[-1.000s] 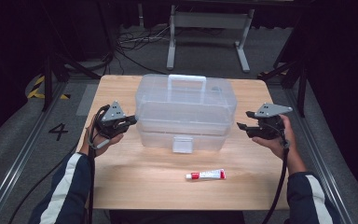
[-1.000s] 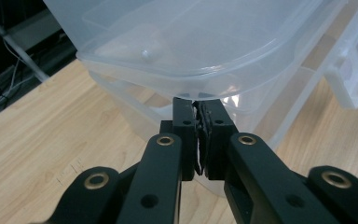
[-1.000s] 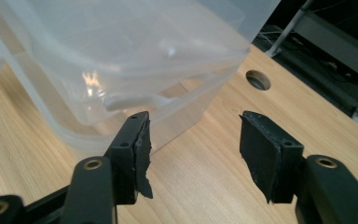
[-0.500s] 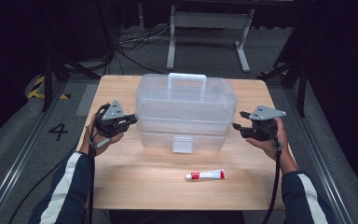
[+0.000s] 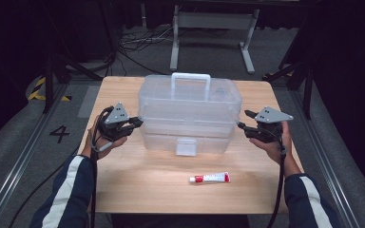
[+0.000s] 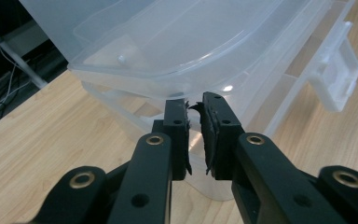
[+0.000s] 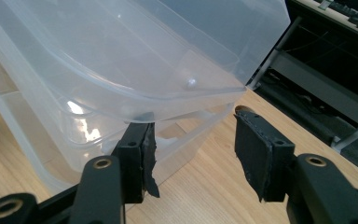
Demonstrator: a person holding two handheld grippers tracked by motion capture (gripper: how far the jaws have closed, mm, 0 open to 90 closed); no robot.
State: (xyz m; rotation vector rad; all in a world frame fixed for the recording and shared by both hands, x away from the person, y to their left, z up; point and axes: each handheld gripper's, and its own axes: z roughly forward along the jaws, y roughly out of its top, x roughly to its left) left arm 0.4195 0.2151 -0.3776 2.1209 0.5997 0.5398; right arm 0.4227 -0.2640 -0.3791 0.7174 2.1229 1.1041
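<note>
A clear plastic toolbox [image 5: 190,111] with a white handle [image 5: 190,77] stands closed in the middle of the wooden table [image 5: 138,190]. My left gripper [image 5: 138,121] is at the box's left end. In the left gripper view its tips [image 6: 194,103] sit just under the lid rim [image 6: 135,77]. Its jaws have just been opening to a narrow gap, and I see nothing between them. My right gripper [image 5: 244,119] is at the box's right end, open. Its jaws [image 7: 193,122] have just been closing; one sits under the lid rim [image 7: 168,100], and the pads press on nothing.
A small red and white tube [image 5: 210,178] lies on the table in front of the box. The box's front latch [image 5: 186,146] faces the person. Beyond the table are a dark floor, cables and a metal stand [image 5: 209,28].
The right gripper has edged slightly toward the box's right end. The left hand and the box have stayed where they were.
</note>
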